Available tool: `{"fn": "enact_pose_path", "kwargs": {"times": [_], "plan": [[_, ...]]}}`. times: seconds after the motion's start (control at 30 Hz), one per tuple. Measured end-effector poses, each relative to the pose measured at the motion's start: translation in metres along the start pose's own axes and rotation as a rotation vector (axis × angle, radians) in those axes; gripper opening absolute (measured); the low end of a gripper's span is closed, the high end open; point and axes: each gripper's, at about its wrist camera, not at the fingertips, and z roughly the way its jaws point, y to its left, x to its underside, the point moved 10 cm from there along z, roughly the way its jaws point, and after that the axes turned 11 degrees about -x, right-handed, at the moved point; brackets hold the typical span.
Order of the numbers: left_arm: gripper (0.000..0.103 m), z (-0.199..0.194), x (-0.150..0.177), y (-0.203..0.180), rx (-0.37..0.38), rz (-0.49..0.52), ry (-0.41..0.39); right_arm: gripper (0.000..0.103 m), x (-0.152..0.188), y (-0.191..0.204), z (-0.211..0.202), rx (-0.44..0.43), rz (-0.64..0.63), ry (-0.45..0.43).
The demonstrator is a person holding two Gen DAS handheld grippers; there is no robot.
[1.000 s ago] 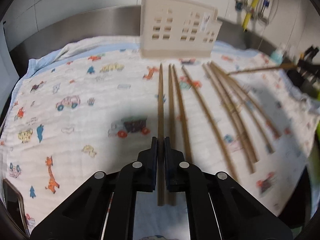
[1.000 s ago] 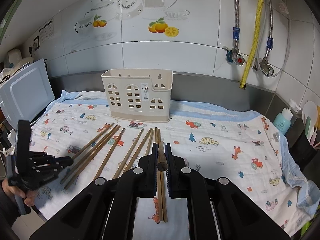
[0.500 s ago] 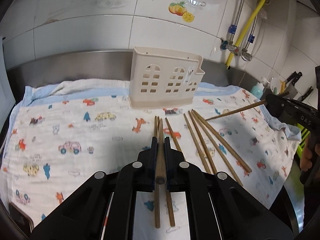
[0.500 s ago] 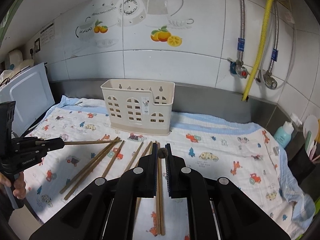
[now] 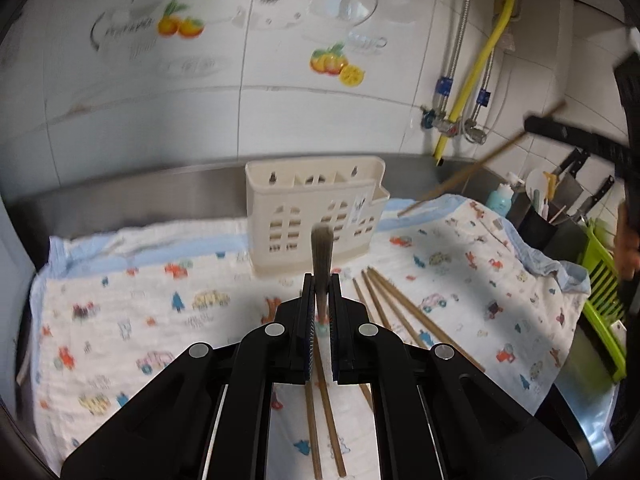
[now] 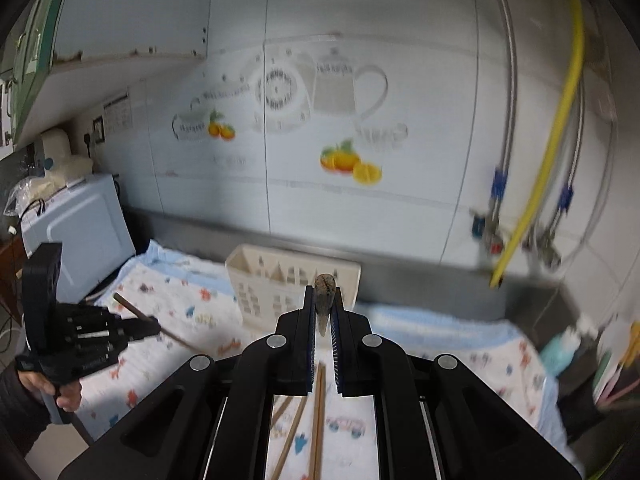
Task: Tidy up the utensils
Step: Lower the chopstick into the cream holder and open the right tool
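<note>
Both grippers, left gripper [image 5: 321, 292] and right gripper [image 6: 325, 308], are each pinching one chopstick in their jaws, likely needing tipping upright into the holder [image 5: 316, 208].

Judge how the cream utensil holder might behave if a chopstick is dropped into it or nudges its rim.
The cream utensil holder looks like thin, perforated plastic, so probably light. It stands loose on a soft cloth, so a nudge might slide or tip it. Its broad base should help it stay upright.

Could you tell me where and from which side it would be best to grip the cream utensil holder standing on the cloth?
Grip the cream utensil holder by its thin upright front wall at the open rim, coming from above: one finger inside, one outside. Its body looks too wide to span.
</note>
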Motion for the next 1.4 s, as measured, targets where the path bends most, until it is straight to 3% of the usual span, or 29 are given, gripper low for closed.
{"fn": "enact_pose_path", "kwargs": {"times": [0.23,0.57,0.67,0.77,1.13,1.4], "plan": [[0.005,-0.018,-0.045,-0.008,0.005,0.029,-0.069,0.007,-0.044,-0.006,0.021,0.011,-0.032,0.014],[0.005,-0.047,-0.131,-0.005,-0.008,0.009,-0.218,0.007,-0.032,-0.026,0.075,0.019,0.007,0.1],[0.005,-0.044,-0.148,-0.003,-0.051,0.02,-0.252,0.007,-0.026,-0.03,0.087,0.025,0.008,0.125],[0.005,-0.029,-0.154,0.004,-0.102,0.024,-0.238,0.007,-0.021,-0.032,0.097,0.023,0.007,0.145],[0.005,0.055,-0.143,0.024,-0.09,-0.026,-0.055,0.007,-0.013,-0.035,0.122,0.022,0.005,0.182],[0.006,0.08,-0.136,0.023,-0.105,-0.025,-0.018,0.007,-0.012,-0.04,0.129,0.032,0.009,0.187]]}}
